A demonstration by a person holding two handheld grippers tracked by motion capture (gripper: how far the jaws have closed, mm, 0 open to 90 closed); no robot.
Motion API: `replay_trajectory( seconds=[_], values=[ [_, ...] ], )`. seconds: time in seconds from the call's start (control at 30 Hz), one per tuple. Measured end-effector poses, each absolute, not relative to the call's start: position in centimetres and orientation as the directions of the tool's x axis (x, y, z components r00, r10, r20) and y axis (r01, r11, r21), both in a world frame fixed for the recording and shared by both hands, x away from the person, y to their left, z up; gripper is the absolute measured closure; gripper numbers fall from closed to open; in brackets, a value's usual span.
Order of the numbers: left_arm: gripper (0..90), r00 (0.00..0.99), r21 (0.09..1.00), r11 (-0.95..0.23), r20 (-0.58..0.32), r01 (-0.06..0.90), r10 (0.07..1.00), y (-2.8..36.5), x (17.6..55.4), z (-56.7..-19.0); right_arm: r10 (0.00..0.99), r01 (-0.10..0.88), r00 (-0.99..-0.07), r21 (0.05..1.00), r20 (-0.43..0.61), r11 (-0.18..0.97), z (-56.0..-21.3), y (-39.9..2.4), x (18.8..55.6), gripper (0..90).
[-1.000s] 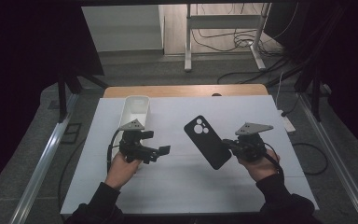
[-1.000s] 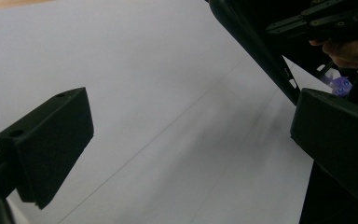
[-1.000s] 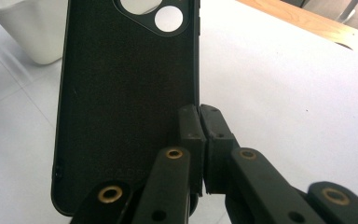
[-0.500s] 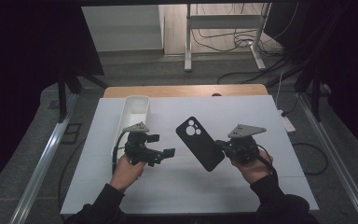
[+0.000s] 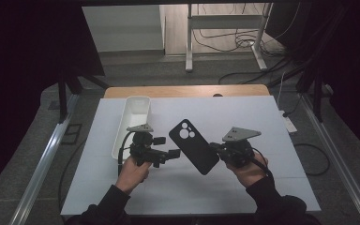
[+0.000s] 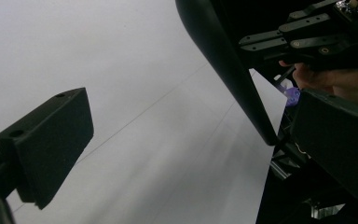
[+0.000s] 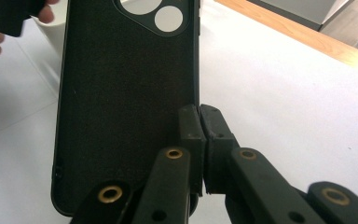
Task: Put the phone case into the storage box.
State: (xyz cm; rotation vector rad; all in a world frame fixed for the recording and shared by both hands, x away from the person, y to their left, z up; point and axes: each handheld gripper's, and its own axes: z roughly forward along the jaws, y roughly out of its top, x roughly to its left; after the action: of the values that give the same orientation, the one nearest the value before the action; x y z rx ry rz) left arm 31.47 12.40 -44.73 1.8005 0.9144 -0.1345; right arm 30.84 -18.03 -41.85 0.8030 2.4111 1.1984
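A black phone case (image 5: 193,146) with round camera holes is held tilted above the white table (image 5: 262,117). My right gripper (image 5: 214,149) is shut on its right edge; in the right gripper view the two pads (image 7: 199,112) pinch the rim of the case (image 7: 126,102). To the case's left, my left gripper (image 5: 168,147) is open and points at it. Seen from the left gripper view, the case's edge (image 6: 228,70) runs between the two wide-apart pads (image 6: 46,144), touching neither, with the right gripper (image 6: 317,37) behind it.
A long white tray (image 5: 133,122) lies at the left of the table, just behind the left hand. A wooden strip (image 5: 187,91) borders the table's far edge. Beyond it are table legs and cables on the floor.
The right gripper has carried the phone case to the left. The left gripper has moved right, closer to the case.
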Motion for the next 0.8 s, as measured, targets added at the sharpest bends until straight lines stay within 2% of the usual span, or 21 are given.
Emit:
replay_trajectory(
  seconds=[0.6, 0.8],
  values=[
    [1.4, 0.688, 0.738, -0.135, -0.525, 0.661, 0.502, 11.2, 31.9, -45.0, 0.585, 0.303, -0.809, 0.813, -0.056, 0.497, -41.9, -16.2, 29.7, 88.6],
    [10.3, 0.692, 0.738, -0.133, -0.532, 0.662, 0.489, 11.0, 31.8, -44.8, 0.579, 0.293, -0.813, 0.814, -0.064, 0.501, -41.9, -15.9, 29.4, 88.6]
  ],
)
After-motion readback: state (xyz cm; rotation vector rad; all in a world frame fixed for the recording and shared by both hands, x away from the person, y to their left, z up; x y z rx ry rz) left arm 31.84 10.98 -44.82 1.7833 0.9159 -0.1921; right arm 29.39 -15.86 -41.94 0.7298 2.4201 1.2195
